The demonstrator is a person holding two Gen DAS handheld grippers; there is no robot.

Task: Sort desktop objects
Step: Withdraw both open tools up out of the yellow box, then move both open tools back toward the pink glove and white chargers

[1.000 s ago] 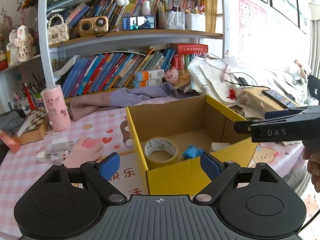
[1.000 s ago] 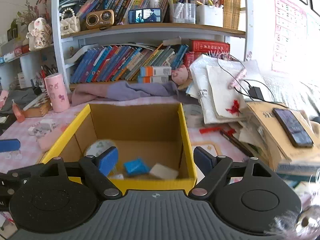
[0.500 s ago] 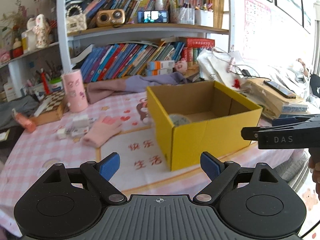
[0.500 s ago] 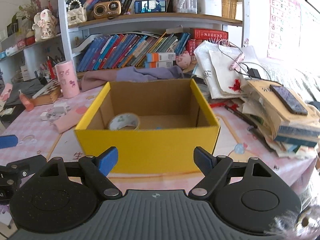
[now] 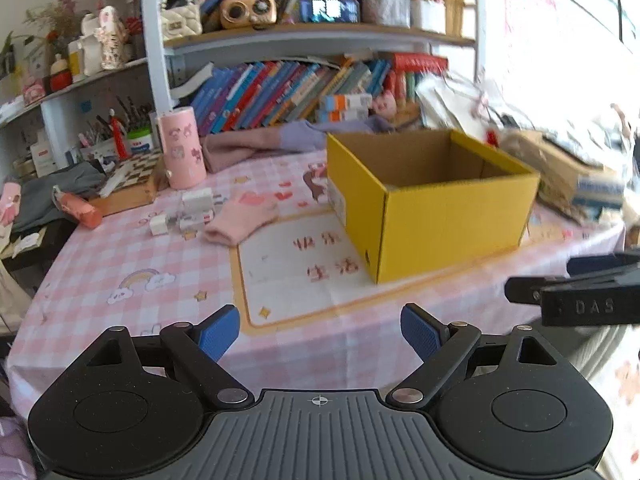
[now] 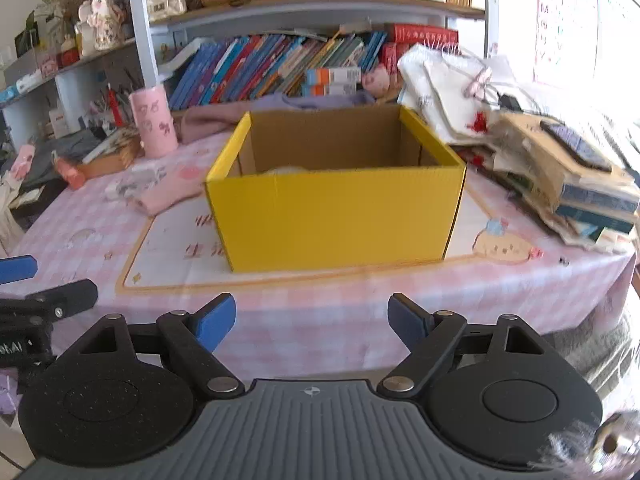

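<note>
A yellow cardboard box [image 5: 440, 208] stands open on the pink checked tablecloth; it also shows in the right wrist view [image 6: 336, 216]. Its contents are mostly hidden by the near wall. My left gripper [image 5: 320, 330] is open and empty, held back over the table's near edge. My right gripper [image 6: 311, 318] is open and empty, also back from the box. A pink glove [image 5: 240, 218], small white chargers [image 5: 192, 212] and a pink cylinder [image 5: 182, 146] lie left of the box.
A bookshelf [image 5: 304, 88] lines the back. A stack of books and papers [image 6: 560, 176] sits right of the box. A chequered board [image 5: 128, 176] and an orange tube [image 5: 78, 208] lie at far left. The right gripper shows at the left view's right edge [image 5: 580, 296].
Both grippers have pulled back and away from the box, from right above it to beyond the table's near edge. Both stayed open and empty.
</note>
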